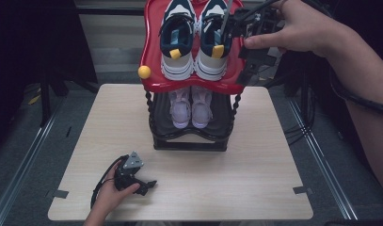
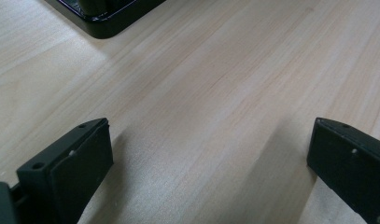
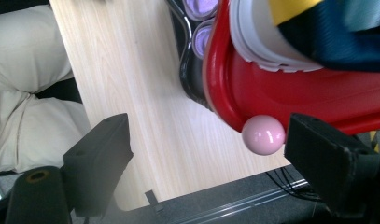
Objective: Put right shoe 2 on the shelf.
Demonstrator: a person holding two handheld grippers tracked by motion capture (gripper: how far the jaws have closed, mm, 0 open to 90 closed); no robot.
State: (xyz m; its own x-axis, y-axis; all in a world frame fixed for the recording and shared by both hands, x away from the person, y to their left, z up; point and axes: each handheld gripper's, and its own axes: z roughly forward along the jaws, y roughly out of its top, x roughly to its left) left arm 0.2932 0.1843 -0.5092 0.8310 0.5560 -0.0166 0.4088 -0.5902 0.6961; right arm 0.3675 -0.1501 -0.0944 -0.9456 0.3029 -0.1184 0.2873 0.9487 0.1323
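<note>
- My right hand-held gripper is up at the right edge of the red top tray of the shoe rack, its jaws standing wide apart with nothing pressed between them.
- In the right gripper view the pink ball knob on the tray's corner sits just inside the right-side jaw, close beside it; I cannot tell whether they touch.
- The navy-and-white sneaker nearest this gripper lies just past the tray rim. Its long axis runs front to back on the tray, heel with the yellow tab toward me, so the gripper comes at it from the side, not along its length.
- Its partner, the second sneaker, lies parallel and further to the left, touching or nearly so.
- I judge the right hand far nearer to this pair; any next move there depends on clearing the rim and knob first.
- My left hand-held gripper rests low on the table, well apart from the rack, jaws open over bare wood.
- Below, pale lilac shoes sit on the black lower shelf.
</note>
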